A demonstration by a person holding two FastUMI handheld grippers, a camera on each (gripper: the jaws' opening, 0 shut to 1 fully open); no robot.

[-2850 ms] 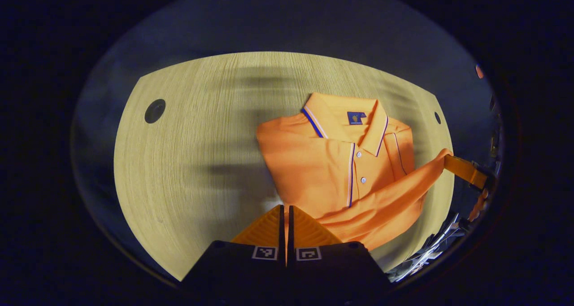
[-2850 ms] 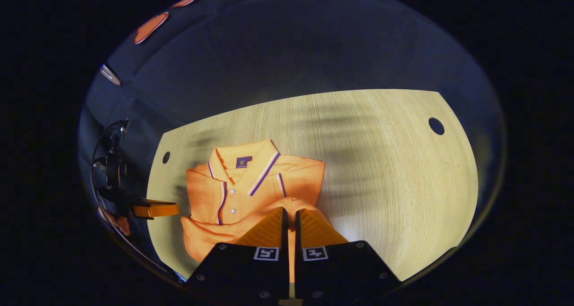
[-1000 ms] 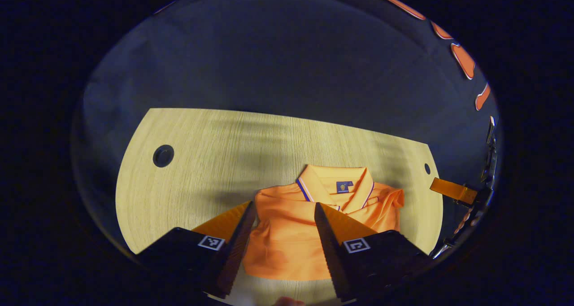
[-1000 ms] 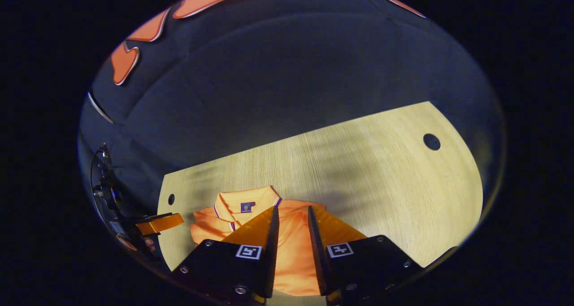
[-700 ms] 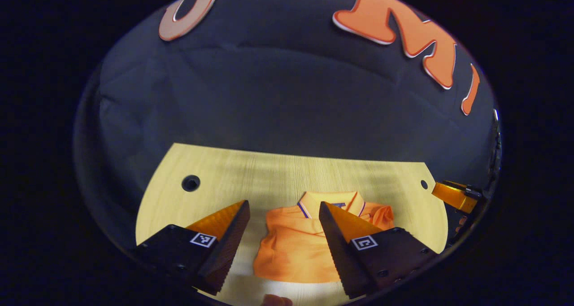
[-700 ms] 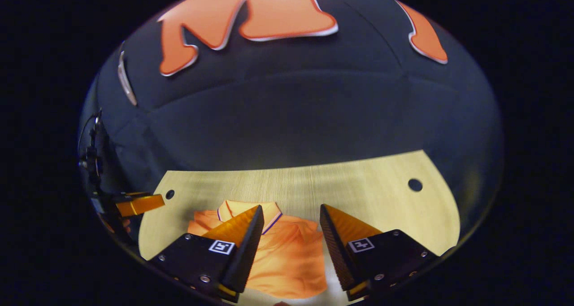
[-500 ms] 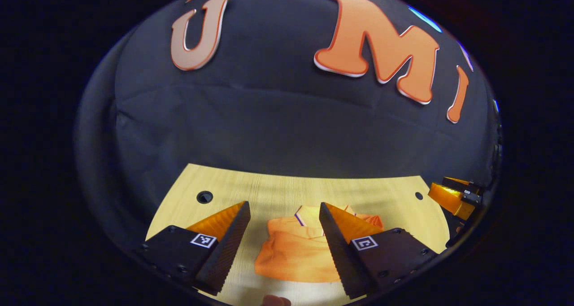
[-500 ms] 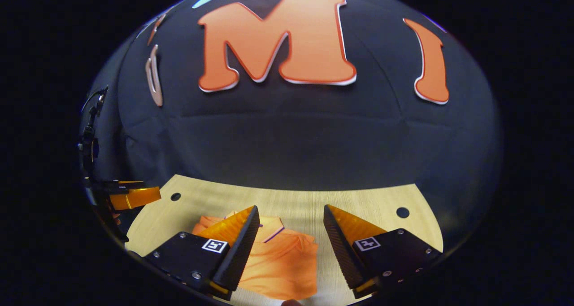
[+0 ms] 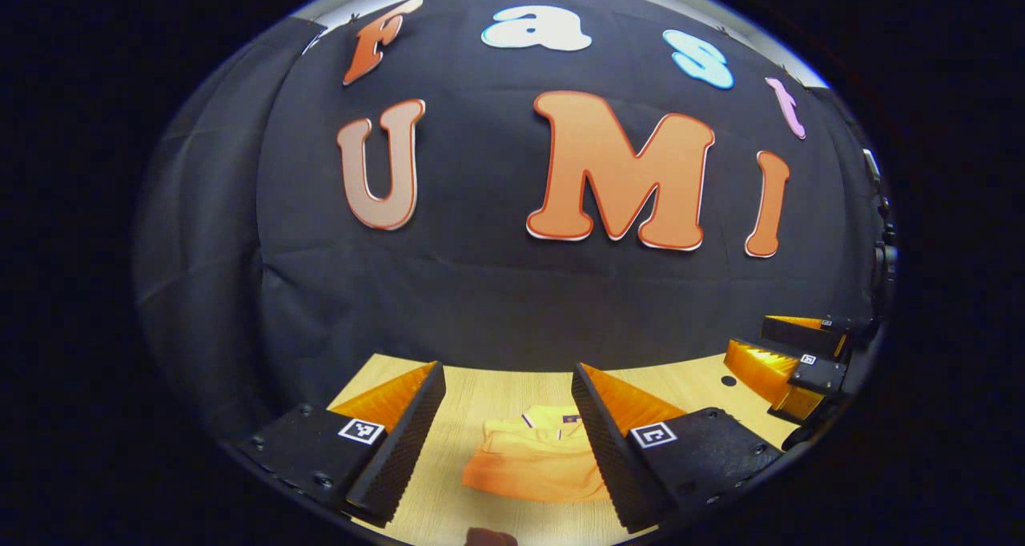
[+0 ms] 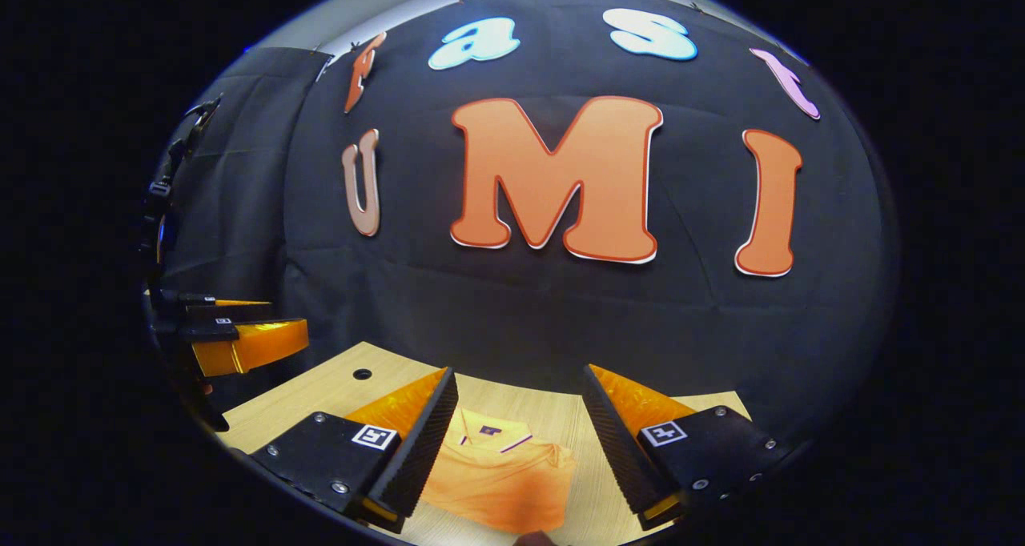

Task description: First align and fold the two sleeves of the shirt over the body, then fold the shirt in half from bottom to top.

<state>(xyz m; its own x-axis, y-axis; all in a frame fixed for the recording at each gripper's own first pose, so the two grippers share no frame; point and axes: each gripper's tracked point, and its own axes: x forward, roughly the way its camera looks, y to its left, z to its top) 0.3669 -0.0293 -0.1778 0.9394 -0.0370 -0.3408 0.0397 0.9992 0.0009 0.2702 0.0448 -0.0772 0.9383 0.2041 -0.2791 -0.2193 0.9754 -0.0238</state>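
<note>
surface: light wood-grain table [image 9: 480,390] [image 10: 560,418], running up to the black cloth wall at its far edge | holes: small round dark hole [image 9: 728,380] [image 10: 362,374] in the tabletop | on it: folded orange polo shirt [image 9: 532,462] [image 10: 496,474] lying flat, collar toward the far side

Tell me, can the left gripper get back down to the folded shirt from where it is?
Probably yes. The left gripper is open and raised above the table, with the shirt lying flat below between its fingers and nothing in between.
</note>
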